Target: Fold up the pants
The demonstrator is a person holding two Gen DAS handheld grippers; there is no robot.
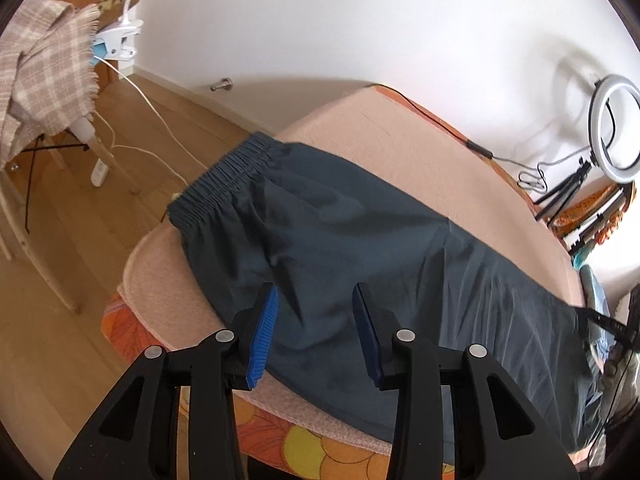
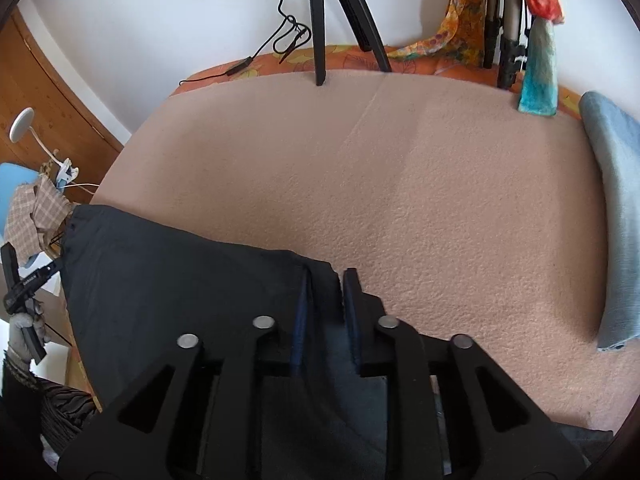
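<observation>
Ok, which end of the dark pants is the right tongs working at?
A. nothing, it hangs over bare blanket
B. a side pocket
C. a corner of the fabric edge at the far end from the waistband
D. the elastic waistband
C: in the right wrist view a corner of the pants sits between the right tongs, while the waistband lies at the far end.

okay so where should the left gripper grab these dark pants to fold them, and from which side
Judging by how they lie, take the near edge of the pants just in front of the left hand-held gripper, coming down from above at the table's near side. That hem lies flat and free, so one pad could slide under it. The right hand-held gripper already has fabric between its pads.
</observation>
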